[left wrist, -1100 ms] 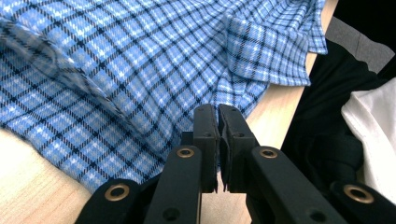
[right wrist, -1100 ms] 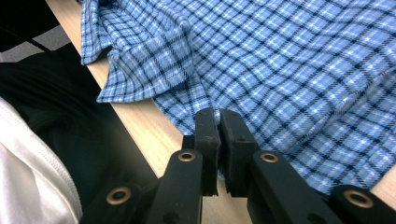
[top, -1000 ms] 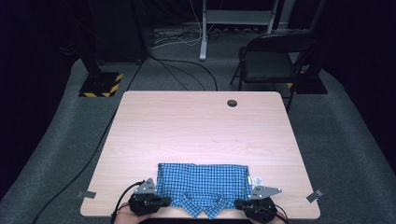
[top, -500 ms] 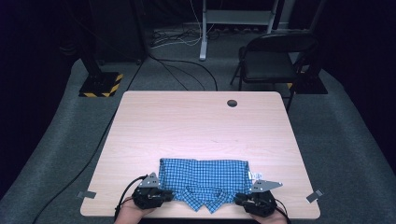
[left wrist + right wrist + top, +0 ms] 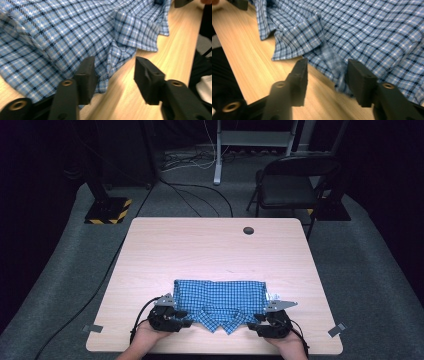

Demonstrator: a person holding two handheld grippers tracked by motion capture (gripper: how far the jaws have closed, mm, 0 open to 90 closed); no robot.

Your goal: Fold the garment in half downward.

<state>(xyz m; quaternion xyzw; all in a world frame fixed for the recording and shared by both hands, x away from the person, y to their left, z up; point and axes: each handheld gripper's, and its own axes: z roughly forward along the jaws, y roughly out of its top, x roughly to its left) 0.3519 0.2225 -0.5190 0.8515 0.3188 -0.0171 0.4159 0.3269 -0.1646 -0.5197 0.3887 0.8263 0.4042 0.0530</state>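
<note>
Both tools, left (image 5: 113, 75) and right (image 5: 327, 77), gape at the unlabelled checked shirt's (image 5: 220, 296) hem.

I am working in what looks like a lab or recording studio: dark walls, grey carpet (image 5: 60, 285), a bare wooden table (image 5: 210, 245), a black folding chair (image 5: 292, 182), cables (image 5: 195, 190) across the floor, a stand base with hazard stripes (image 5: 107, 210), and tape marks (image 5: 92, 328) on the table corners.

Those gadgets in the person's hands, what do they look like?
Each is a black handheld tool. The left gripper and right gripper both carry a grey three-cornered plate on top and trail a black cable. Each has two blocky matte-black jaws with brass-coloured screw holes near their base.
</note>
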